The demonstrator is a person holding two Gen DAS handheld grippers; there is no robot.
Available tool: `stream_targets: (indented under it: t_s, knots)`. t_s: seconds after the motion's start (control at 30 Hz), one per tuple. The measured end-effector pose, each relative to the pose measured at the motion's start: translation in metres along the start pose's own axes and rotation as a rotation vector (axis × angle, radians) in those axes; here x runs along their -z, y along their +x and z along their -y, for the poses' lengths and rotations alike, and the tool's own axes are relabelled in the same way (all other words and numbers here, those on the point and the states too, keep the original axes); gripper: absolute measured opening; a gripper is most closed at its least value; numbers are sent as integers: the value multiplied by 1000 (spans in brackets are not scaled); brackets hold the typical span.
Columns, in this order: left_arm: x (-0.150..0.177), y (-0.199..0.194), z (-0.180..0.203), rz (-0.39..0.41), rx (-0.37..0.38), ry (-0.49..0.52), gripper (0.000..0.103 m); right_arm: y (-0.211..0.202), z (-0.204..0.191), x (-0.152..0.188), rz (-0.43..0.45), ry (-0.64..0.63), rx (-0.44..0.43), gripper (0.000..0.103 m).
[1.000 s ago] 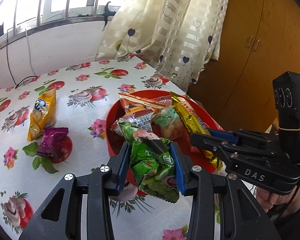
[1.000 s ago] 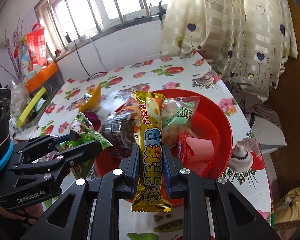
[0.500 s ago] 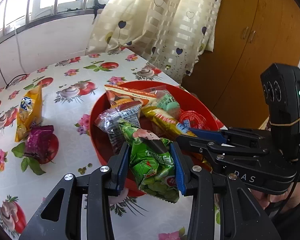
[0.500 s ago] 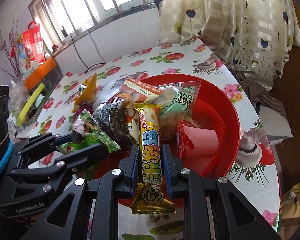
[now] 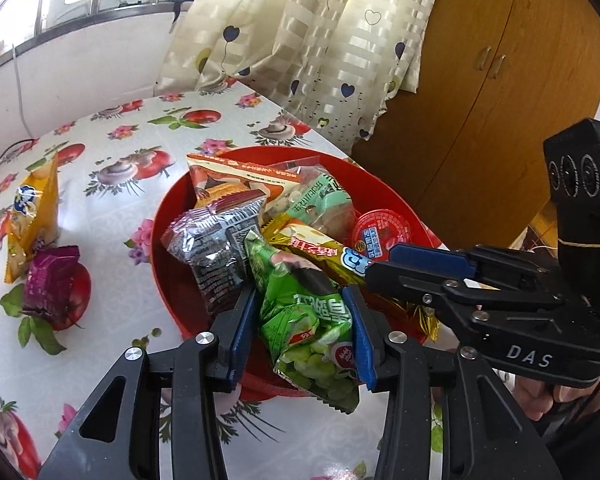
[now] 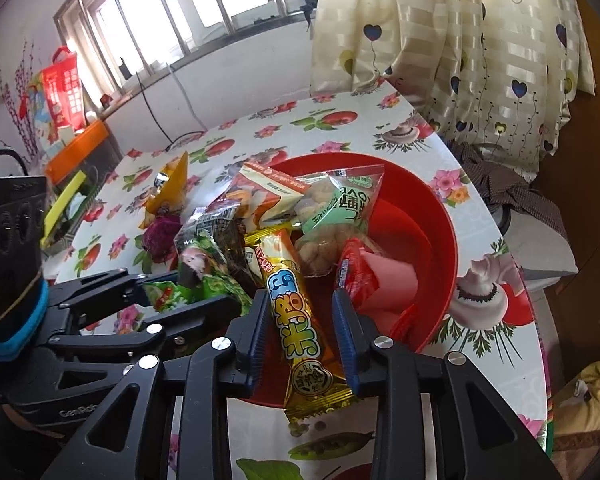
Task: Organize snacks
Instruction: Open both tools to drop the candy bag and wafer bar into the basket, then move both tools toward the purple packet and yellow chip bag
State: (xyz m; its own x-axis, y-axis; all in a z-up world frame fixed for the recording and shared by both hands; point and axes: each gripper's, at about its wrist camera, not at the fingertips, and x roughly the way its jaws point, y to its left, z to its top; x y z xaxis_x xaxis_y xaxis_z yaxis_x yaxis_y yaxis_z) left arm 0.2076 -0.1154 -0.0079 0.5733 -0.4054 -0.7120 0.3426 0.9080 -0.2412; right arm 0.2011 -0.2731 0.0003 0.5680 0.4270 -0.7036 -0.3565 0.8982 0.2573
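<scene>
1. Left gripper (image 5: 300, 332) pinches the green pea bag (image 5: 304, 316) at the red bowl's (image 5: 168, 216) 6 o'clock rim
2. Right gripper (image 6: 302, 334) has parted fingers, one touching the yellow snack bar (image 6: 296, 320) lying between them over the bowl's rim
3. Purple packet (image 5: 50, 280) and yellow bag (image 5: 30, 216) lie on the table at 9 o'clock of the bowl

Red bowl (image 5: 168, 216) heaped with snack packets, 2 packets (image 5: 32, 216) on tablecloth
</scene>
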Motion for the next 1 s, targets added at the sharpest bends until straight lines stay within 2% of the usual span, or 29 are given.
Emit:
stream_targets:
  t_s: [0.03, 0.1, 0.23, 0.33, 0.63, 0.8, 1.0]
  knots:
    - [0, 1, 0, 1, 8, -3, 45, -1, 0, 1, 2, -7, 0, 22]
    - [0, 1, 1, 7, 18, -4, 47, 1, -1, 3, -12, -22, -4, 17]
    - [-4, 8, 2, 13, 27, 10, 48, 8, -4, 2, -23, -38, 6, 13]
    - [-5, 9, 1, 9, 31, 5, 48, 8, -1, 1, -21, -29, 8, 13]
    - [1, -27, -6, 82, -27, -14, 49, -9, 0, -2, 1, -37, 24, 13]
    - [9, -31, -14, 68, -72, -39, 49, -7, -2, 1, -14, -33, 23, 13]
    - [17, -33, -17, 46, -88, -54, 49, -2, -9, 5, -47, -41, 20, 13]
